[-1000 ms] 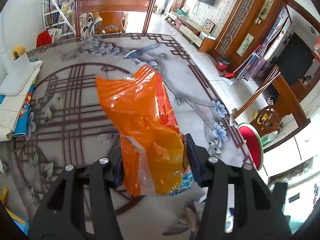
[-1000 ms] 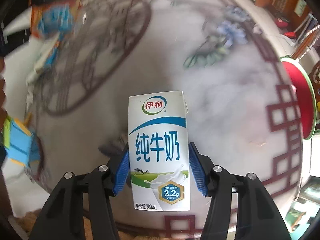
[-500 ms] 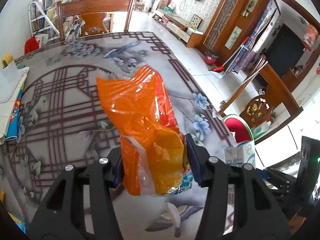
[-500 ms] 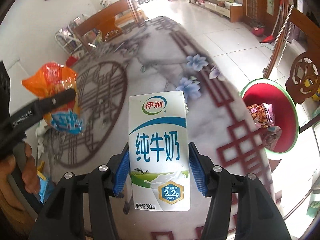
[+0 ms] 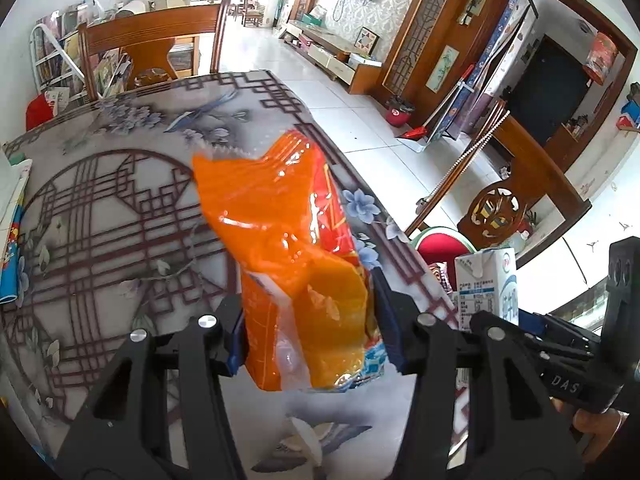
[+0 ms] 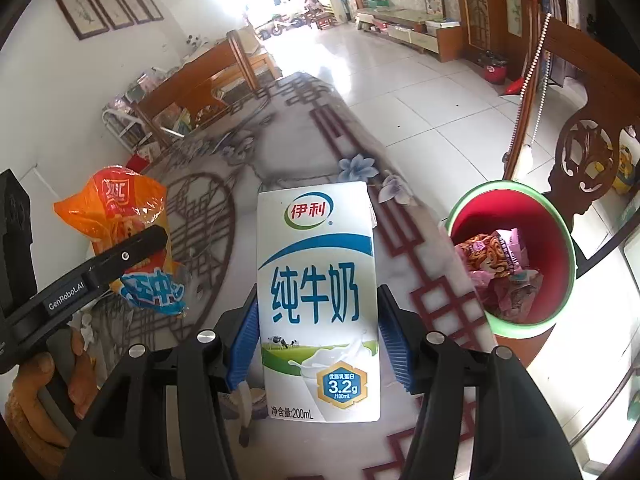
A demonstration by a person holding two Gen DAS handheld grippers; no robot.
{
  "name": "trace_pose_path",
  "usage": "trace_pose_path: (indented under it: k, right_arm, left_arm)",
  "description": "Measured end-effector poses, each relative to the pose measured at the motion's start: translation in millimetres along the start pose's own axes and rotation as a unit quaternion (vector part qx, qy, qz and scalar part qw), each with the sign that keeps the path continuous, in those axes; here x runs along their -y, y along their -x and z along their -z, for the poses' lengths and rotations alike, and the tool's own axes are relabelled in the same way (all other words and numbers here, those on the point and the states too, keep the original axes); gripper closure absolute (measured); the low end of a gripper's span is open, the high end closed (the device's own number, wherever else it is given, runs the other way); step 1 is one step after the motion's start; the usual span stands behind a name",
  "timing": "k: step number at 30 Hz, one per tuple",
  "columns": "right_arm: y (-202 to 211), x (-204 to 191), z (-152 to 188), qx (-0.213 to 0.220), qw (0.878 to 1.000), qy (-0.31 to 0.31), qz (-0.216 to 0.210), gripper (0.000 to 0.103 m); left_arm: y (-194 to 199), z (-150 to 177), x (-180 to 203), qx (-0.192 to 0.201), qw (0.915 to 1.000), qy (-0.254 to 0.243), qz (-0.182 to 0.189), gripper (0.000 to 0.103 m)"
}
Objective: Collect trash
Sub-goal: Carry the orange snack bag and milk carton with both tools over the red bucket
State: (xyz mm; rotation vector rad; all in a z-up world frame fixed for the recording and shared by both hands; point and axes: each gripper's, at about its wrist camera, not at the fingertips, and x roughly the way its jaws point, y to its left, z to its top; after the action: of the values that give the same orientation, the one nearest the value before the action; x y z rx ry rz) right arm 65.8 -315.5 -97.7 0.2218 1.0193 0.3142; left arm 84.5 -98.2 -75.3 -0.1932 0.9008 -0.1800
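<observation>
We hold two pieces of trash above the table [image 6: 304,148]: our left gripper [image 5: 308,340] pinches the lower part of an orange snack bag [image 5: 288,240], and our right gripper [image 6: 318,336] is closed on a white milk carton [image 6: 318,300], its blue pads pressing on both sides of the carton, which stands upright. In the right wrist view the red bin [image 6: 556,248] with the green rim is at about 3 o'clock from the carton, beside the table edge and lower than it, and some wrappers already lie inside. The step in hand, as we judge it, is to carry the carton over this bin and let it go. To do it well, we should bring the carton fully above the red opening before we spread the jaws, because a release too early may drop it on the rim or on the table edge. The bag at 9 o'clock can wait its turn (both grippers over one bin would be crowded). At 2 o'clock a carved wooden chair [image 6: 588,148] stands just behind the bin, so we should approach from the table side, where the room is open.
</observation>
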Motion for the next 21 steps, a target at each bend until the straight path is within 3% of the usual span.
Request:
trace_pose_path:
  k: [21]
  right_arm:
    - [18,72,-24,0.011,1.000,-0.021,0.016,0.049]
  left_arm:
    - [-37,-17,68,-0.009,0.9994,-0.019,0.026,0.053]
